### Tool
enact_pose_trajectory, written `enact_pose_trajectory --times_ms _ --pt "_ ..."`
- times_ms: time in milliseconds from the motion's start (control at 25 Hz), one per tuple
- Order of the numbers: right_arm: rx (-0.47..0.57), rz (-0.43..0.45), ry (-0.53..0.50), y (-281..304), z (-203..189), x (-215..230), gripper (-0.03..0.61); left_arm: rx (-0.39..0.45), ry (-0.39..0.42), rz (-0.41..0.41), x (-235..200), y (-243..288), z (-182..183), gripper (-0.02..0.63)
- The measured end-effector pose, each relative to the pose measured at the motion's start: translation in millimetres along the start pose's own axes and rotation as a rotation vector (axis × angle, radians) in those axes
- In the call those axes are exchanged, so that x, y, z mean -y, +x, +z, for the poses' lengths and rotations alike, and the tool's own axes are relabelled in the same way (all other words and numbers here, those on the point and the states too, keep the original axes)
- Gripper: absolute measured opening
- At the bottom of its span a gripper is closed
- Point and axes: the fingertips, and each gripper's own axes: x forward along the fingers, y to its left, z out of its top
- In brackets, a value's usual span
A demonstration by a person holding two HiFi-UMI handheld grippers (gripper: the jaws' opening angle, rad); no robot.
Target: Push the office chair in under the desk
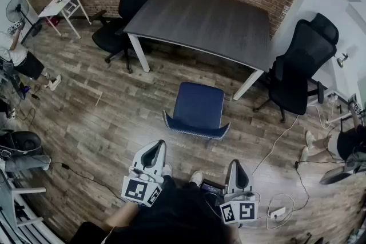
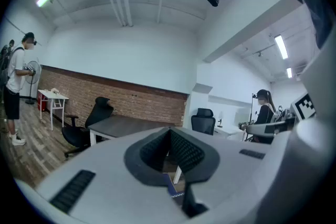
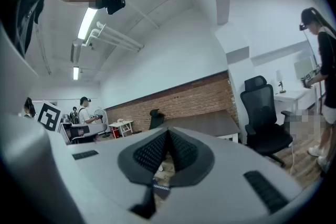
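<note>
A blue chair (image 1: 198,108) with a padded seat stands on the wood floor just in front of the grey desk (image 1: 203,23), its back edge toward me. My left gripper (image 1: 155,148) and right gripper (image 1: 236,167) hang side by side below it, short of the chair and not touching it. Both are shut with nothing between the jaws. In the left gripper view the closed jaws (image 2: 170,135) point at the desk (image 2: 126,124), with a sliver of the blue chair (image 2: 173,186) below. The right gripper view shows its closed jaws (image 3: 168,136) toward the desk (image 3: 207,123).
A black office chair (image 1: 123,14) stands at the desk's far left, another (image 1: 300,68) at its right. A small white table (image 1: 63,3) and a fan (image 1: 17,8) are at the far left. People stand at both sides. Cables and a power strip (image 1: 277,212) lie by my right foot.
</note>
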Motion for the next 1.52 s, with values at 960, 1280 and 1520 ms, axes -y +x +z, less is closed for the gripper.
enact_pose_trajectory --times_ms 960,1280,1520 --pt "-0.059 -0.051 -0.049 54.6 -32.1 -33.6 0.002 -0.047 0.022 -0.101 -50.5 10.1 -14.2 0.006" --pt "-0.226 -0.002 -0.176 75.5 -72.1 -42.6 0.126 -0.103 0.171 -0.286 -43.6 19.9 -34.7 0.006" --pt "-0.457 0.094 -0.405 99.7 -110.6 -19.7 0.230 -0.325 0.320 -0.464 -21.7 50.4 -95.9 0.188"
